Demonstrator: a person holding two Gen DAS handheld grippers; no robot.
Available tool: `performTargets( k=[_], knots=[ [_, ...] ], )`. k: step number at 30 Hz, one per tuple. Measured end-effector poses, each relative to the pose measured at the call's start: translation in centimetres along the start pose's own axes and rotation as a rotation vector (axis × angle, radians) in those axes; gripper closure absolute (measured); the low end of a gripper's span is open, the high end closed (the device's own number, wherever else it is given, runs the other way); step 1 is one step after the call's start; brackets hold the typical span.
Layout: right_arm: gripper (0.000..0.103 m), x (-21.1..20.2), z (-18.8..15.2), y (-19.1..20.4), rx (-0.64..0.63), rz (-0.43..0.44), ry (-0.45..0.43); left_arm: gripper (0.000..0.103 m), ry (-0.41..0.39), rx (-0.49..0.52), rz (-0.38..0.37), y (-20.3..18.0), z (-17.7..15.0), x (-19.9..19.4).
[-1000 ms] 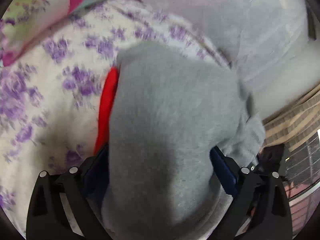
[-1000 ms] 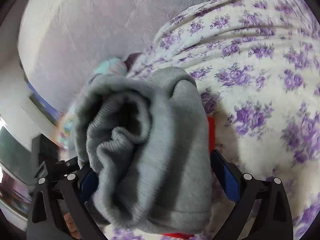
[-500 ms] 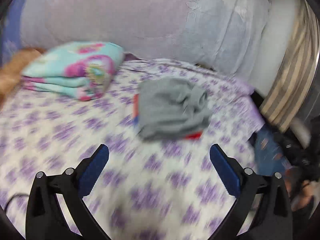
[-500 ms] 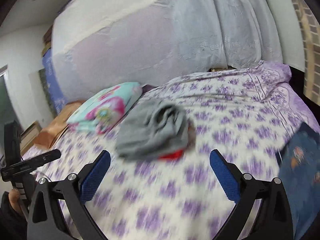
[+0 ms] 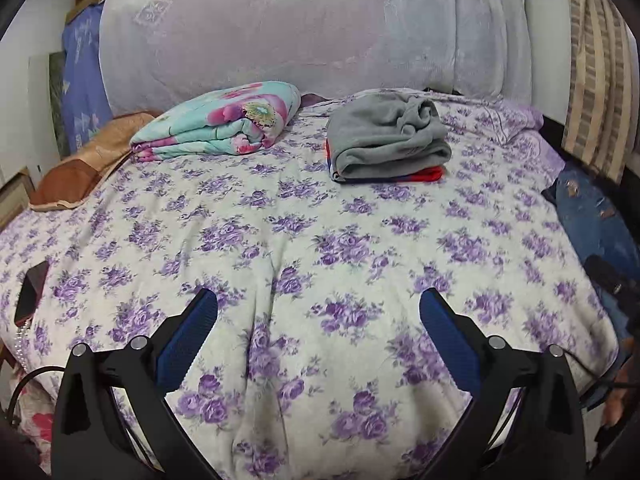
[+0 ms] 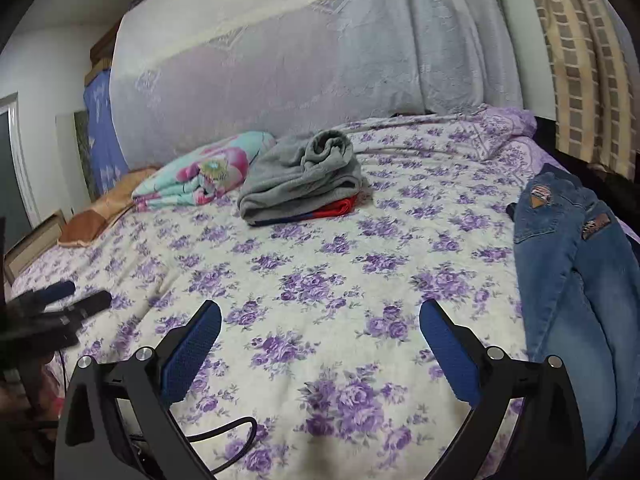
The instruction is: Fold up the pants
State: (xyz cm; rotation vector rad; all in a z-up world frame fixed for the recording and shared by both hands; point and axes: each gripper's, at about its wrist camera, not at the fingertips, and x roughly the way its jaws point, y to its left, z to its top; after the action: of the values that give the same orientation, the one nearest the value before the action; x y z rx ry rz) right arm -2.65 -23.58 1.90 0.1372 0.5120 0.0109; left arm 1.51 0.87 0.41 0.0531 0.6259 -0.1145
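Folded grey pants (image 5: 384,136) lie on top of a folded red and blue garment (image 5: 424,175) at the far side of the bed; they also show in the right wrist view (image 6: 300,178). Blue jeans (image 6: 576,264) lie unfolded at the bed's right edge, seen partly in the left wrist view (image 5: 592,220). My left gripper (image 5: 318,320) is open and empty, well back from the stack. My right gripper (image 6: 320,334) is open and empty, to the left of the jeans. The left gripper shows at the left edge of the right wrist view (image 6: 60,300).
The bed has a purple-flowered sheet (image 5: 300,240). A folded floral blanket (image 5: 224,124) and a brown pillow (image 5: 88,160) lie at the back left. A phone (image 5: 32,292) lies at the left edge. A draped headboard (image 5: 300,32) and striped curtain (image 6: 580,60) stand behind.
Both grippers let go of the grey pants, which now rest on the red garment, and pulled far back toward the near edge of the bed.
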Motion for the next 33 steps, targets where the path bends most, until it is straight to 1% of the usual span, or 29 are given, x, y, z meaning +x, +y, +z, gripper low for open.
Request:
performTargets(
  k=[4, 6, 7, 10, 15, 18, 22, 25, 33],
  knots=[
    [0.003, -0.5, -0.4, -0.2, 0.012, 0.013, 0.004, 0.005, 0.017, 0.0, -0.01, -0.6, -0.9, 0.1],
    [0.003, -0.7, -0.5, 0.0, 0.005, 0.014, 0.0, 0.005, 0.035, 0.023, 0.012, -1.2, -1.0, 0.5],
    [0.003, -0.9, -0.4, 0.0, 0.003, 0.012, -0.006, 0.005, 0.034, 0.031, 0.026, -1.2, -0.9, 0.6],
    [0.003, -1.1, -0.4, -0.2, 0.007, 0.007, -0.018, 0.005, 0.021, 0.026, 0.033, -1.3, -0.8, 0.4],
    [0.003, -1.0, -0.4, -0.3, 0.015, 0.018, -0.009, 0.005, 0.021, 0.046, 0.061, -1.5, -0.8, 0.3],
    [0.003, -1.0, -0.4, -0.3, 0.013, 0.023, -0.004, 0.005, 0.028, 0.05, 0.06, -1.6, -0.7, 0.4],
    [0.003, -1.1, -0.4, -0.3, 0.015, 0.025, -0.006, 0.005, 0.028, 0.03, 0.053, -1.4, -0.5, 0.4],
    [0.003, -1.0, -0.5, -0.3, 0.017, 0.026, -0.004, 0.005, 0.023, 0.025, 0.061, -1.3, -0.5, 0.3],
    [0.003, -1.0, -0.6, -0.2, 0.016, 0.026, -0.002, 0.005, 0.03, 0.053, 0.088, -1.8, -0.6, 0.5]
  ],
)
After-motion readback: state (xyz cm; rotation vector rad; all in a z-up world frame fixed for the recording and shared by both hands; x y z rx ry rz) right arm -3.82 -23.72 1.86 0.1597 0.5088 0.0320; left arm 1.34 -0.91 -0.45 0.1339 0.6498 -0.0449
